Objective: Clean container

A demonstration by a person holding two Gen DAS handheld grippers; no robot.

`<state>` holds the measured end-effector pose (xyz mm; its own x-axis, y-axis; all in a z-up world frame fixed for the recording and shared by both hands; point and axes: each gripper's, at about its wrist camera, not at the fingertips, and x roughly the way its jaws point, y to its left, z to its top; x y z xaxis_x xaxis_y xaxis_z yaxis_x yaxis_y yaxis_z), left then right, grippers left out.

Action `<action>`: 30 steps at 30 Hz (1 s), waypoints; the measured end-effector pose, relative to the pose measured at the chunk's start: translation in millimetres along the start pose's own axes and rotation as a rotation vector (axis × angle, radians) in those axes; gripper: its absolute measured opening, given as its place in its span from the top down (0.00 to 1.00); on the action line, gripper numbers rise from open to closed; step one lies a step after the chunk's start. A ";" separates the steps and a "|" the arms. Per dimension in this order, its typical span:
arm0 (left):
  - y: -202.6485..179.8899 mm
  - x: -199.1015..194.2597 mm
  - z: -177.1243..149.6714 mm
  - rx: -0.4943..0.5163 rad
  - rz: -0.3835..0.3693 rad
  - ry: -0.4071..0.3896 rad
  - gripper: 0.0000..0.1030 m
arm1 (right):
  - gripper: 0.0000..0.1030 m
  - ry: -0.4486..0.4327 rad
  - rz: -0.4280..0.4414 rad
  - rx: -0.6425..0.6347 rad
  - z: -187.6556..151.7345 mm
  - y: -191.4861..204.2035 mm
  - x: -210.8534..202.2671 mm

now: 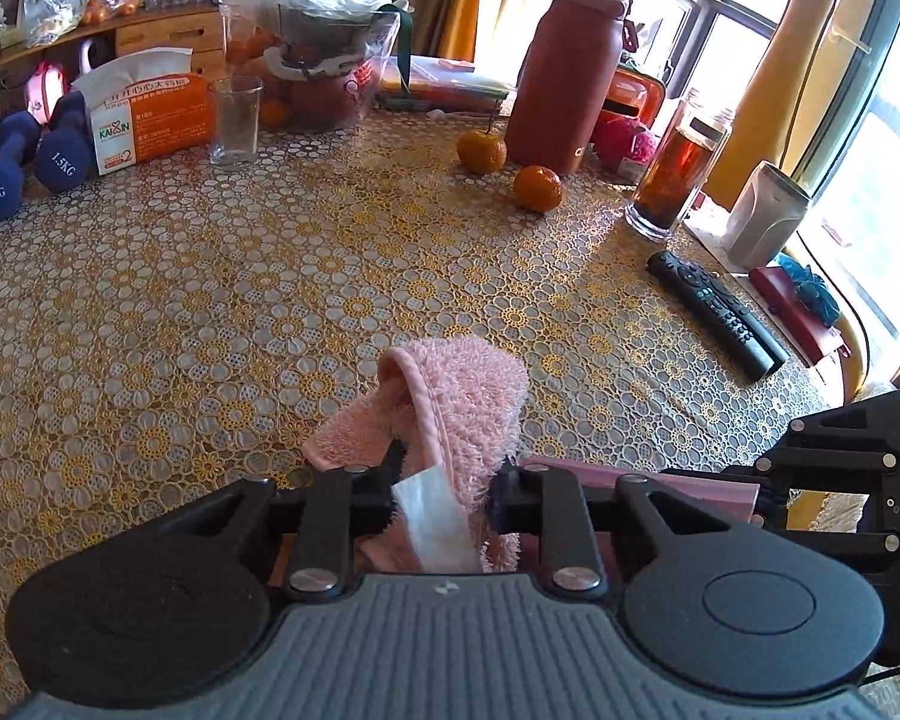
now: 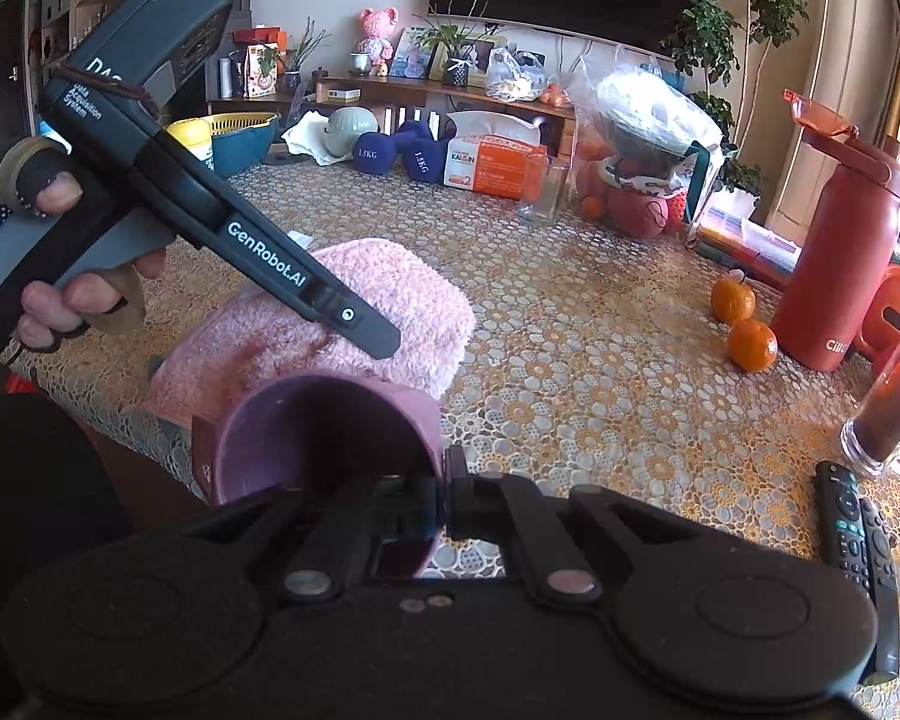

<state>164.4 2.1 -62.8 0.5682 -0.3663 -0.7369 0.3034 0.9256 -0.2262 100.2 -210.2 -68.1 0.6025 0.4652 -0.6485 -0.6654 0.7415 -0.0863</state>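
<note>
Left claw: we see our left claw (image 1: 444, 495) clenched on a fold of the pink towel (image 1: 450, 414); the white label of the towel hangs down between the fingers (image 1: 378, 498).
Towel: from the right wrist view the towel (image 2: 354, 312) lies bunched on the near corner of the surface (image 2: 570, 372), and the left claw's long body comes down onto it from the upper left.
Left hand: a person's hand (image 2: 72, 276) in a fingerless glove is wrapped around the handle of the left tool.
Right claw: our right claw (image 2: 444, 501) is clenched on the rim of the purple cup (image 2: 324, 438), one finger inside and one outside the wall.
Cup: it is tipped on its side with the mouth facing the camera, held at the surface's edge just in front of the towel; whether the two touch we cannot tell. From the left wrist view only a pink strip of it (image 1: 660, 483) shows to the right of the left claw.
Surface: covered by a lace cloth of gold and white flowers.
Further off: two oranges (image 2: 744, 324) beside a red bottle (image 2: 834, 264), a remote (image 1: 717, 312), a jar of dark tea (image 1: 678, 174), an empty glass (image 1: 234, 120), a tissue box (image 1: 150, 120), blue dumbbells (image 1: 24, 156).
</note>
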 end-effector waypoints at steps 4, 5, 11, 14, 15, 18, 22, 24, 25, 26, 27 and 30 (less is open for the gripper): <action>-4.3 -24.3 -1.4 0.020 -0.013 -0.041 0.79 | 0.97 0.000 -0.001 -0.002 0.1 0.0 0.1; -6.3 -33.2 -1.2 0.028 -0.023 -0.056 0.80 | 0.97 0.000 0.000 -0.001 0.2 0.0 0.1; -28.0 -79.5 -2.7 0.118 -0.114 -0.114 0.80 | 0.97 -0.001 -0.002 -0.005 0.3 -0.3 0.0; -40.6 -90.2 -6.7 0.165 -0.154 -0.110 0.80 | 0.97 -0.001 -0.004 -0.008 0.6 -0.1 0.2; -43.6 -91.3 -8.1 0.178 -0.164 -0.106 0.80 | 0.97 -0.001 -0.004 -0.008 0.5 0.0 0.2; -52.7 -87.7 -13.6 0.220 -0.170 -0.091 0.80 | 0.98 -0.002 -0.005 -0.011 0.6 0.1 0.2; -54.0 -71.6 -17.4 0.218 -0.160 -0.066 0.80 | 0.97 -0.001 -0.006 -0.011 0.5 0.2 0.2; -53.3 -66.3 -17.5 0.218 -0.152 -0.062 0.80 | 0.97 -0.001 -0.002 -0.010 0.6 0.7 0.2; -51.6 -63.1 -17.2 0.213 -0.148 -0.060 0.80 | 0.97 0.000 -0.001 -0.012 0.8 0.9 0.1; -50.6 -60.8 -16.4 0.209 -0.146 -0.057 0.80 | 0.97 0.000 -0.001 -0.015 1.1 2.0 -0.2; -48.7 -58.4 -15.7 0.204 -0.141 -0.055 0.80 | 0.97 0.000 -0.001 -0.017 1.4 1.6 -0.1; -42.8 -50.1 -13.0 0.191 -0.124 -0.045 0.80 | 0.97 -0.003 0.000 -0.022 2.1 2.7 -0.4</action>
<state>113.0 -17.9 -24.5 0.5495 -0.4843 -0.6808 0.5104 0.8397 -0.1854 99.1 -207.4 -66.5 0.6039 0.4663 -0.6465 -0.6745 0.7310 -0.1029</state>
